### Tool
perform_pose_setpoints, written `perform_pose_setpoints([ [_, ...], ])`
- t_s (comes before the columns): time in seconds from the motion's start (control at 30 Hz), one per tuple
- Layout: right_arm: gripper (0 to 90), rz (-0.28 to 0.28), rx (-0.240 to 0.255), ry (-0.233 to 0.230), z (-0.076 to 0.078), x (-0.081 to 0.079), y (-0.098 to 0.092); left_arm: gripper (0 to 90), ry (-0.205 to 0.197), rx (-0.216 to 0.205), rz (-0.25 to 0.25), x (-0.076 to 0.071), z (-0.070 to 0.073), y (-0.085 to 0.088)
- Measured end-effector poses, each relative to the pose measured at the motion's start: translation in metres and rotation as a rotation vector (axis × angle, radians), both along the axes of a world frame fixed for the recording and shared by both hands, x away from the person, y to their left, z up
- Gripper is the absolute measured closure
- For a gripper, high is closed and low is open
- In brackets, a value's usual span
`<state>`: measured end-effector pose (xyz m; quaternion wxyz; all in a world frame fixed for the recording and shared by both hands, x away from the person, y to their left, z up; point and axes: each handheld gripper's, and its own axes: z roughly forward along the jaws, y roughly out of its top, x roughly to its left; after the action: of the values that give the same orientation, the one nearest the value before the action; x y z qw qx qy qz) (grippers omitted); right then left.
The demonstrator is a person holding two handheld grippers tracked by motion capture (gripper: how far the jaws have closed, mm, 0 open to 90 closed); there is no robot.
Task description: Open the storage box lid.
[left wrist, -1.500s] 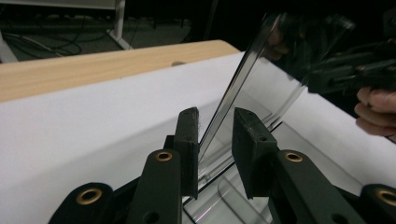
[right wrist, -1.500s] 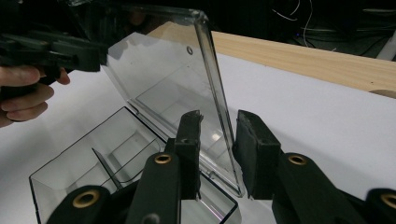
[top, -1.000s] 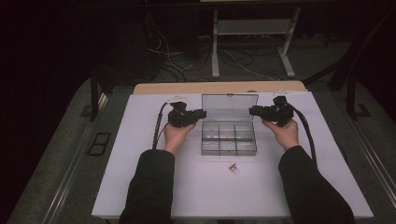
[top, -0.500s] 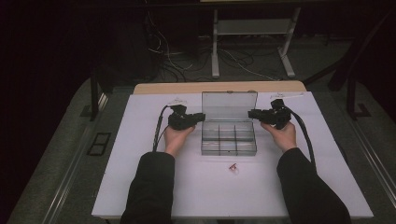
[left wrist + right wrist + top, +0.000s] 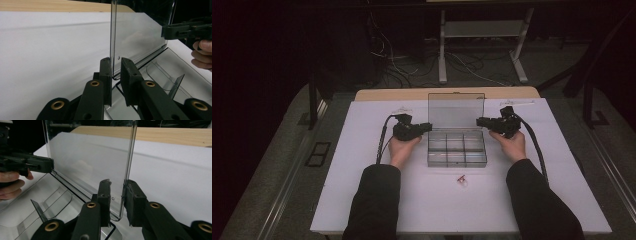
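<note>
While the clear box (image 5: 457, 149) rests on the white table (image 5: 362, 200), its upright lid (image 5: 456, 111) is straddled. The lid's left edge is bracketed by the closing left gripper (image 5: 115, 72), the right edge by the closing right gripper (image 5: 117, 195); contact cannot be told.

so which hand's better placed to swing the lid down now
Probably the right gripper, marginally: its fingers clamp the upright lid's side edge, while the left gripper's fingers have just been closing on the opposite edge.

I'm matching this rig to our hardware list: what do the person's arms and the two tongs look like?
Both arms wear dark long sleeves, with the hands bare. The left tongs and right tongs are black, and a black cable loops back from each along the forearm. In the gripper views each has two flat black jaws on black linkage bars with round brass-coloured rivets. I see no lettering.
</note>
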<state>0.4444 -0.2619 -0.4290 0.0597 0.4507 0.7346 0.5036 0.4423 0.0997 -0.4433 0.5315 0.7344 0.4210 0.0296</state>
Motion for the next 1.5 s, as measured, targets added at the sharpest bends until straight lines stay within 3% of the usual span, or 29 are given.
perform_pose_setpoints([
  [0.7, 71.2, -0.02, 0.047, 0.044, -0.007, 0.006, 0.001, 73.1, 0.029, -0.017, 0.004, 0.001, -0.002, 0.001],
  [0.87, 66.3, -0.029, 0.033, 0.057, -0.01, 0.007, 0.004, 68.7, 0.05, -0.027, 0.017, 0.002, -0.003, -0.001],
  [1.27, 57.9, -0.043, 0.051, 0.109, -0.017, 0.009, 0.007, 60.9, 0.082, -0.052, 0.037, 0.003, -0.006, -0.001],
  [1.5, 50.4, -0.074, 0.04, 0.126, -0.019, 0.009, 0.006, 58.2, 0.075, -0.038, 0.04, 0.003, -0.006, -0.001],
])
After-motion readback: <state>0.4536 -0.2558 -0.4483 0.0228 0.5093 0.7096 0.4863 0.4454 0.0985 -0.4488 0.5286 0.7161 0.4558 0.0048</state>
